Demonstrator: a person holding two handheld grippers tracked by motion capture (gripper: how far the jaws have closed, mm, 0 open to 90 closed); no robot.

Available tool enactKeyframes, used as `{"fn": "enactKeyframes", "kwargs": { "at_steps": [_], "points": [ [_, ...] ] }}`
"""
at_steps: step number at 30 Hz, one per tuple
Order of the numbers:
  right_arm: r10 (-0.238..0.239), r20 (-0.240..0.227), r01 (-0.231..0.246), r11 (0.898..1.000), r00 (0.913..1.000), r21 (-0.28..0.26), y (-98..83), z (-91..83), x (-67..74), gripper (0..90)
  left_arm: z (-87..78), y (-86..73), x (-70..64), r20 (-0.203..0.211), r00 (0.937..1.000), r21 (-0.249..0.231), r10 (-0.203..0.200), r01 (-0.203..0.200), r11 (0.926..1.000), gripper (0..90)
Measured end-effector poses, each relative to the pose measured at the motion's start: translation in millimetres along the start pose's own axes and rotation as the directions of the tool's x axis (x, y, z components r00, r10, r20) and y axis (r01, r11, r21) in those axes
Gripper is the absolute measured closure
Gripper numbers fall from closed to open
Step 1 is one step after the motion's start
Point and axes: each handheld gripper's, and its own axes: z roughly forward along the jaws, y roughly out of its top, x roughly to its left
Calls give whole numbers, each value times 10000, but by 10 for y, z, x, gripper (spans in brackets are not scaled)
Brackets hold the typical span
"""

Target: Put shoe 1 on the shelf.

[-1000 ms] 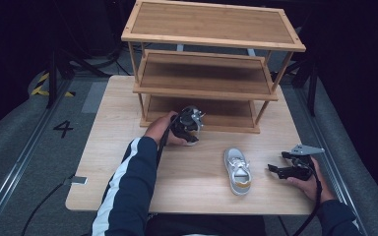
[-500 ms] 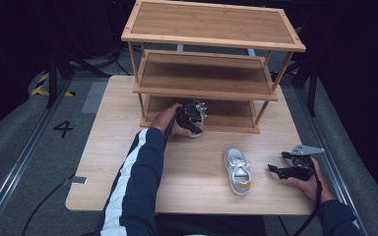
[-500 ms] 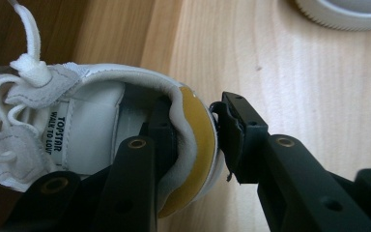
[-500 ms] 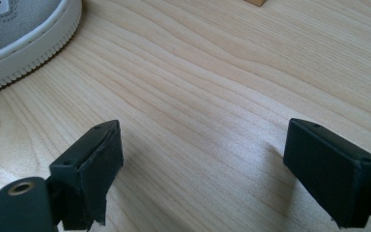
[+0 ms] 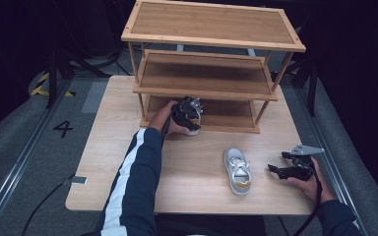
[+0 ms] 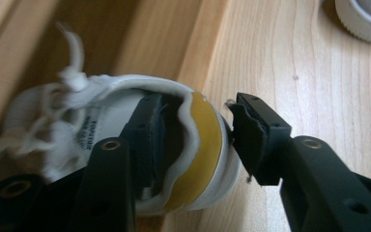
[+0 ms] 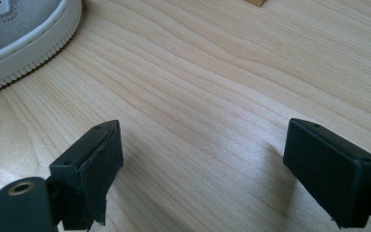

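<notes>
Holds the left claw (image 5: 187, 112) right at the front of the rack (image 5: 211, 29), down by the bottom shelf, closer in than a moment ago. Has just been opening its jaws: partly open now, one jaw inside the heel of the white shoe (image 6: 101, 125), the other just off the yellow heel patch, not pressing. Leaves the shoe lying at the front edge of the rack's bottom shelf. Looks like letting go, so this shoe seems put away. Holds the right claw (image 5: 280, 169) wide open and empty, well out from the rack on the tabletop (image 5: 128, 147), near the second shoe (image 5: 237, 170). Probably the next one to pick up.
</notes>
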Motion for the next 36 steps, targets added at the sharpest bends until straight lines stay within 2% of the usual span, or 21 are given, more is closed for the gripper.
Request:
{"fn": "enactKeyframes", "kwargs": {
  "at_steps": [3,4,8,10,11,14,15,16,19,20,21,22,23,24,25,27,28,29,30,33,36],
  "points": [
    [3,-1,-3,10000,10000,2,0,0,0,142,-31,-24,-44,-328,9992,96,-246,249,9996,451],
    [7,1,-7,10000,10000,2,0,0,1,142,-50,-43,-64,-596,9979,19,-239,241,9997,451],
    [4,1,-4,10000,10000,2,0,0,0,142,-134,-166,-97,-881,9909,-526,-1015,971,9939,381],
    [13,8,-13,10000,10000,2,0,-1,2,142,-161,-225,-125,-1008,9883,-687,-1143,1077,9918,374],
    [15,7,-15,10000,10000,4,0,-1,2,142,-179,-265,-152,-1185,9842,-1021,-1316,1197,9875,371],
    [18,2,-18,10000,10000,4,0,-1,2,142,-213,-363,-225,-1395,9746,-1243,-1752,1583,9795,316],
    [14,4,-14,10000,10000,3,0,-1,1,142,-192,-380,-266,-1383,9680,-1551,-2093,1876,9699,287],
    [17,4,-17,10000,10000,4,0,-1,2,142,-173,-405,-301,-1445,9631,-1692,-2272,2022,9646,278],
    [16,8,-16,10000,10000,6,0,-1,2,142,-127,-469,-361,-1592,9548,-1627,-2509,2253,9606,270],
    [17,5,-17,10000,10000,4,0,-1,1,142,-90,-487,-386,-1500,9452,-1832,-2901,2618,9476,270],
    [15,7,-15,10000,10000,3,0,-1,1,142,-45,-506,-392,-1385,9412,-2035,-3083,2776,9389,264],
    [15,10,-15,10000,10000,5,0,-1,1,142,-21,-517,-391,-1399,9356,-1991,-3241,2941,9348,255],
    [14,7,-14,10000,10000,4,0,-1,1,142,9,-522,-391,-1348,9285,-2118,-3459,3140,9255,250],
    [26,6,-26,10000,10000,-2,0,-1,2,142,12,-532,-362,-1462,9354,-1891,-3220,2931,9372,246],
    [33,7,-33,10000,10000,-1,1,-1,2,142,42,-534,-369,-1427,9242,-2007,-3542,3234,9247,244],
    [31,7,-31,10000,10000,-3,1,0,2,142,84,-534,-358,-1522,9188,-2158,-3641,3286,9195,229],
    [30,9,-30,10000,10000,-5,1,0,2,142,94,-534,-353,-1580,9140,-2177,-3738,3370,9160,228],
    [30,6,-30,10000,10000,-4,1,0,2,142,103,-537,-338,-1734,9099,-2156,-3769,3383,9160,233],
    [33,5,-33,10000,10000,-3,1,0,2,142,120,-535,-340,-1790,9013,-2270,-3945,3524,9079,260],
    [34,6,-34,10000,10000,-1,1,-1,2,142,133,-529,-325,-1780,9001,-2326,-3977,3542,9058,245],
    [27,5,-27,10000,10000,-3,1,0,1,142,176,-493,-297,-2093,8875,-2607,-4106,3541,8981,287]
  ]
}}
